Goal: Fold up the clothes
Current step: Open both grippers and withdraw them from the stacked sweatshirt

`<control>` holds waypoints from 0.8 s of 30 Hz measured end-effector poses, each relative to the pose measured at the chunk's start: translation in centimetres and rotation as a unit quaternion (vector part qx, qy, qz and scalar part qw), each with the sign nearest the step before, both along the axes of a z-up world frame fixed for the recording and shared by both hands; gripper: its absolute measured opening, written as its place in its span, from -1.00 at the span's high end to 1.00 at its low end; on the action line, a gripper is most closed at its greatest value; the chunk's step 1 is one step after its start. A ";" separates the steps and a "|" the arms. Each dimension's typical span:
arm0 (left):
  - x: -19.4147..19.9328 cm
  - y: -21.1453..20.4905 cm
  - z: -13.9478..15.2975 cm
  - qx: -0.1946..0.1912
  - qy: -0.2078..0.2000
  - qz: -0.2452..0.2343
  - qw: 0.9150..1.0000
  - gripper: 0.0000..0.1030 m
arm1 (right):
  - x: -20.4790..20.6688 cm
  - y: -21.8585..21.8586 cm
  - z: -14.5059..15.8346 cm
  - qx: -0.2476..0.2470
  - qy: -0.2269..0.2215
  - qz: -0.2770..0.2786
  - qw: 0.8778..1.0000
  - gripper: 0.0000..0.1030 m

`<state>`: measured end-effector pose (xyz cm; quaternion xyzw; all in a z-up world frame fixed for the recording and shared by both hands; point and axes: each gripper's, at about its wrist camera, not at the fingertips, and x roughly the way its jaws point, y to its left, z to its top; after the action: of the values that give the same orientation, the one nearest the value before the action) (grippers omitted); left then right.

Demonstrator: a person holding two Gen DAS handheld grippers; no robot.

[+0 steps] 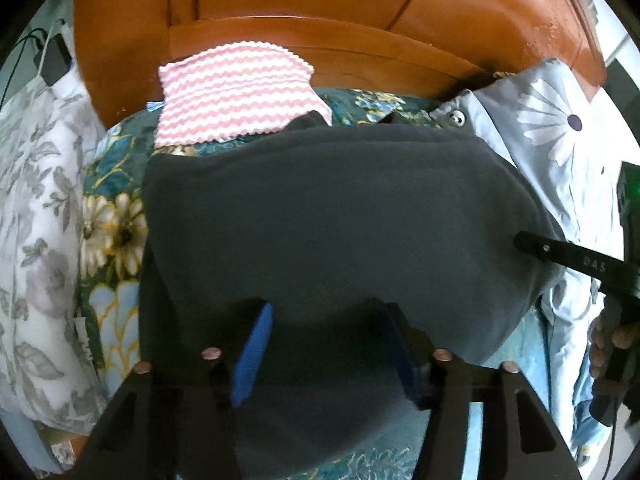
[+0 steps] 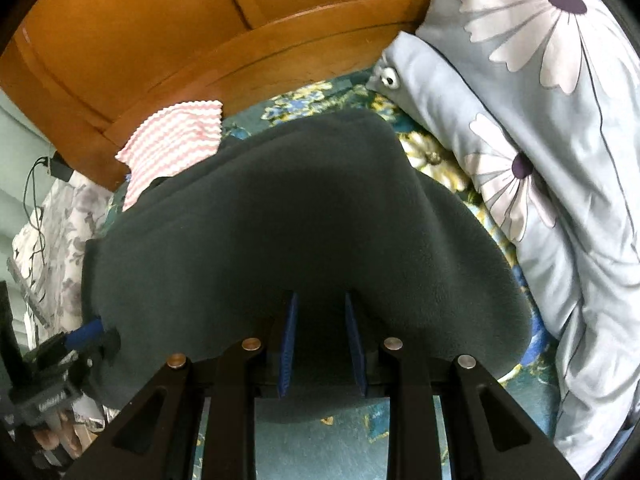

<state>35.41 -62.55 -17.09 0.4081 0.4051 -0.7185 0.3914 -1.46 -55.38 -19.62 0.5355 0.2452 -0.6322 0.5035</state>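
Observation:
A dark grey-green fleece garment [image 1: 340,208] [image 2: 300,220] lies spread in a thick layer on the teal floral bedspread [image 1: 112,232] [image 2: 320,444]. My left gripper [image 1: 324,312] points down over its near edge, jaws wide open, with fleece below the gap and neither blue pad pressing on it. My right gripper [image 2: 320,300] hangs over the near edge on the other side, its blue pads a narrow gap apart with fleece showing between them, not pinched. One black finger of the right gripper [image 1: 560,256] reaches in from the right. The left gripper's blue pad [image 2: 86,330] shows at the garment's left edge.
A pink-and-white striped cloth [image 1: 236,96] [image 2: 176,140] lies beyond the garment against the wooden headboard [image 1: 280,0] [image 2: 140,40]. A light blue daisy quilt [image 1: 552,120] [image 2: 560,160] is heaped on the right. White floral bedding [image 1: 36,200] [image 2: 60,220] and cables [image 1: 56,56] are on the left.

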 end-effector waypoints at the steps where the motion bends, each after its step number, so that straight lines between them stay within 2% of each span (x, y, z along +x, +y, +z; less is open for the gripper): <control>1: -0.1 0.1 -0.1 0.000 -0.001 -0.003 1.000 -0.27 | 0.0 0.0 -0.2 0.002 -0.002 -0.002 1.000 0.50; 6: -0.6 0.1 0.1 0.002 -0.002 -0.009 1.000 -0.40 | -0.3 -0.3 -0.5 0.013 -0.013 -0.007 1.000 0.50; 12: -0.4 0.6 1.4 0.002 0.012 -0.009 1.000 -0.40 | 1.5 0.6 2.4 -0.008 0.008 0.000 1.000 0.49; 17: -1.1 2.9 2.2 -0.015 0.004 -0.042 0.999 -0.42 | 4.4 3.7 3.4 -0.030 0.006 -0.009 0.999 0.17; 21: -1.6 5.0 2.1 -0.022 0.006 -0.069 0.997 -0.60 | 6.7 6.3 2.1 -0.020 0.004 -0.016 1.000 0.12; 23: -1.6 5.9 2.0 -0.028 0.011 -0.076 0.997 -0.69 | 7.3 7.6 1.2 -0.013 -0.003 -0.028 1.000 -0.05; 24: -1.6 6.4 1.9 -0.031 0.014 -0.079 0.996 -0.76 | 7.4 8.3 0.8 -0.012 -0.008 -0.036 0.999 -0.07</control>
<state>33.77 -56.18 -15.16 0.4165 0.3540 -0.7651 0.3404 5.95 -47.12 -18.86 0.5429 0.2144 -0.6483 0.4889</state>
